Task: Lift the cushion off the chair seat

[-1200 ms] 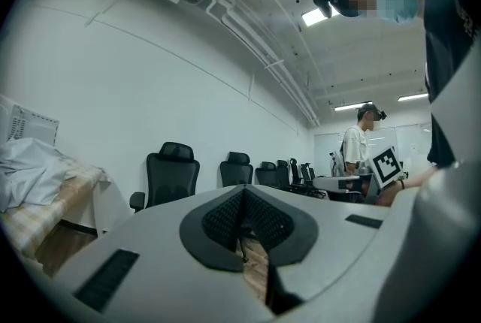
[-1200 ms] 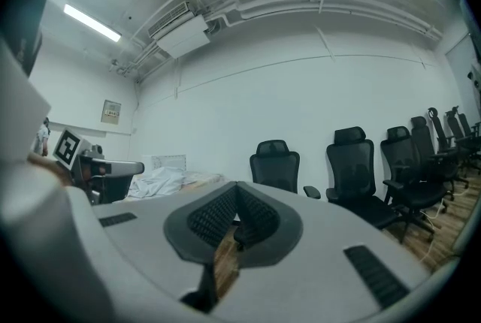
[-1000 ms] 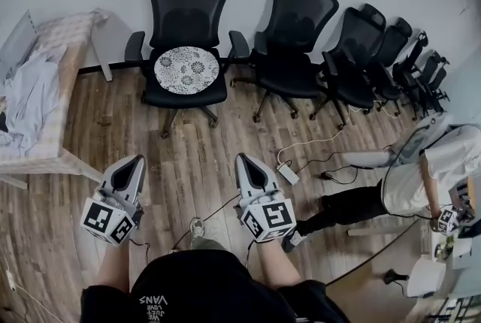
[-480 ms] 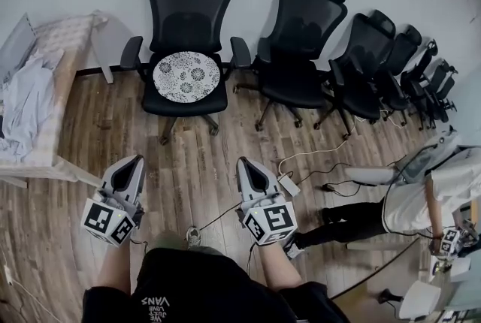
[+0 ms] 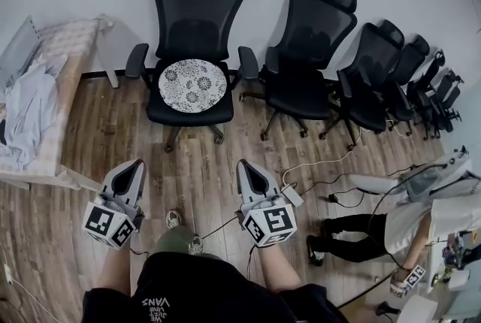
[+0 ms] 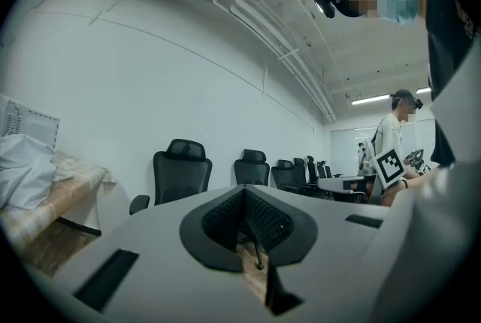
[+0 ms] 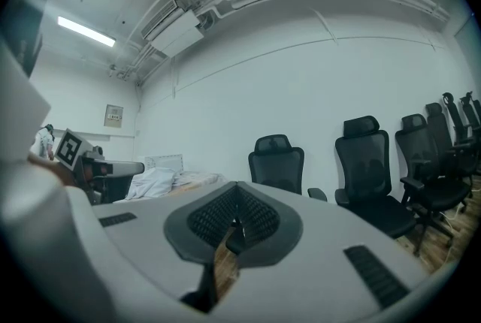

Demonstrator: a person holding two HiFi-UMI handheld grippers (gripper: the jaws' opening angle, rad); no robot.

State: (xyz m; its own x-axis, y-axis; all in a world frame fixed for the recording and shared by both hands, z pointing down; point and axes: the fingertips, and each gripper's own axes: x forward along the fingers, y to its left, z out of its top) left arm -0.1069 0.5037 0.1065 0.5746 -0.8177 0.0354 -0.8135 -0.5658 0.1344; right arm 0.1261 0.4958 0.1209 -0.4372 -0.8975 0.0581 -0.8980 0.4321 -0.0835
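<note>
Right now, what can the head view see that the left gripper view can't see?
Only the head view shows the round patterned cushion lying on the chair seat, the white power strip on the floor, and the right tool, which is shut. Only the left gripper view shows the ceiling pipes and a lit ceiling lamp. Both show the row of black chairs, the table with cloth on it, and the left tool, shut and empty.

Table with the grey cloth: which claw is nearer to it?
Left. In the head view, the left claw is just right of the table at its near corner; the right claw is farther right.
</note>
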